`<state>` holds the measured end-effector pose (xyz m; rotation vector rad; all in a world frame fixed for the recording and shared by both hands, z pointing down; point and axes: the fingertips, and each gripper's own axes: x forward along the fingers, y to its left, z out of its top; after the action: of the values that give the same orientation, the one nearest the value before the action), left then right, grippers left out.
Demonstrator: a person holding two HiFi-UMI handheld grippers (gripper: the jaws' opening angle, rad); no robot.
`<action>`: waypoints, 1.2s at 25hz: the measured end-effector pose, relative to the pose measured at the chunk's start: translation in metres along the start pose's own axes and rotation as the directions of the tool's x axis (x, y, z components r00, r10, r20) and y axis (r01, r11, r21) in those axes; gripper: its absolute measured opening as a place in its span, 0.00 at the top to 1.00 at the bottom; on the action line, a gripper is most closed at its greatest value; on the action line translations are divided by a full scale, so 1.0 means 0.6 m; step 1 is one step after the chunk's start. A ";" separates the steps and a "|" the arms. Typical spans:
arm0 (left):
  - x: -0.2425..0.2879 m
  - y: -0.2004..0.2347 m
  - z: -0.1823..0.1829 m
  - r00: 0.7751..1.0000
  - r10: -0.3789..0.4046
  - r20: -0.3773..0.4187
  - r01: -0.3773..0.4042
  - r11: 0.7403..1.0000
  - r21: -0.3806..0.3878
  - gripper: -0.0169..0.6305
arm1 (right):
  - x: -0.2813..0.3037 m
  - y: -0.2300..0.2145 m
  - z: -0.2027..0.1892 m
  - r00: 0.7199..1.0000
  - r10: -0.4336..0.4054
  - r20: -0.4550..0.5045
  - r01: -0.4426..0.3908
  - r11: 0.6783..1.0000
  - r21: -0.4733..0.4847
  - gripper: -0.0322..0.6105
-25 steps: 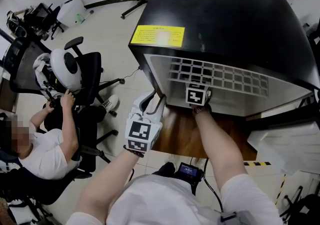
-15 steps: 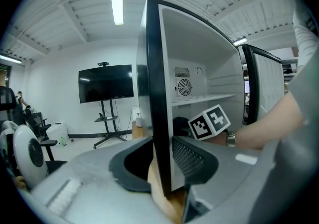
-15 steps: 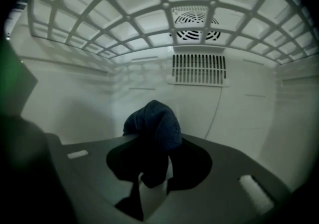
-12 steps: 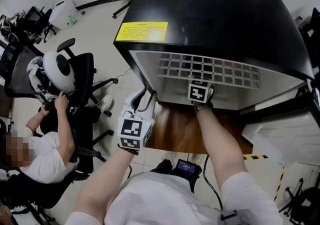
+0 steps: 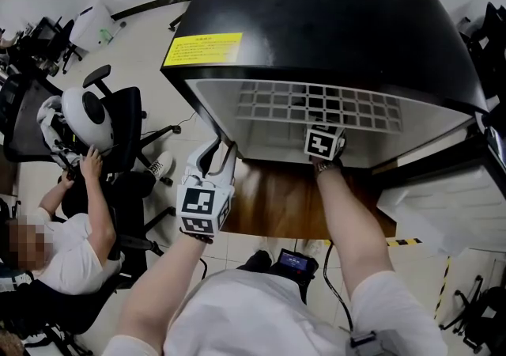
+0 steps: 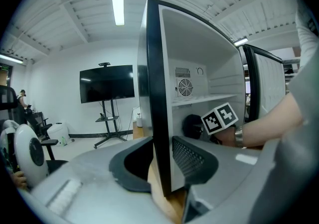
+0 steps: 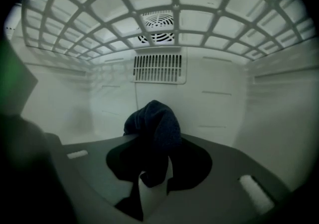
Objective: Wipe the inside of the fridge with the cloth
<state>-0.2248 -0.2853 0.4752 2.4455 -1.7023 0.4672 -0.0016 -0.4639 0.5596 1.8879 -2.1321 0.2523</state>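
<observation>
The black fridge (image 5: 332, 22) stands open, showing a white inside and a wire shelf (image 5: 316, 105). My right gripper (image 7: 152, 168) reaches in under that shelf, shut on a dark blue cloth (image 7: 155, 133) that bunches up in front of the back wall's vent (image 7: 158, 67). In the head view only its marker cube and my forearm show at the opening (image 5: 324, 143). My left gripper (image 6: 162, 170) straddles the front edge of the fridge's left side wall (image 6: 154, 93), one jaw on each face, closed against it. The head view shows the left gripper (image 5: 213, 160) at the lower left corner.
The fridge sits on a wooden top (image 5: 277, 204). Its white door (image 5: 447, 208) hangs open at the right. A seated person (image 5: 71, 244) and office chairs (image 5: 118, 133) are close on the left. A TV on a stand (image 6: 107, 84) stands by the far wall.
My right gripper has slid to the right inside the fridge with the cloth. The left gripper has stayed on the side wall. The head camera has drifted.
</observation>
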 end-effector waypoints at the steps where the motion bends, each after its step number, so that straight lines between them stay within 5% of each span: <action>1: 0.000 0.000 0.000 1.000 0.001 0.000 -0.001 1.000 -0.002 0.80 | -0.001 -0.006 -0.001 1.000 -0.006 -0.001 0.006 1.000 0.001 0.80; 30: 0.000 0.003 -0.007 1.000 0.022 -0.009 -0.022 1.000 0.001 0.80 | -0.029 -0.163 -0.031 0.977 -0.208 -0.052 0.211 0.976 0.054 0.80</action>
<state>-0.2271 -0.2847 0.4791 2.4236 -1.7280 0.4815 0.0989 -0.4544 0.5662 2.1001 -1.8963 0.3142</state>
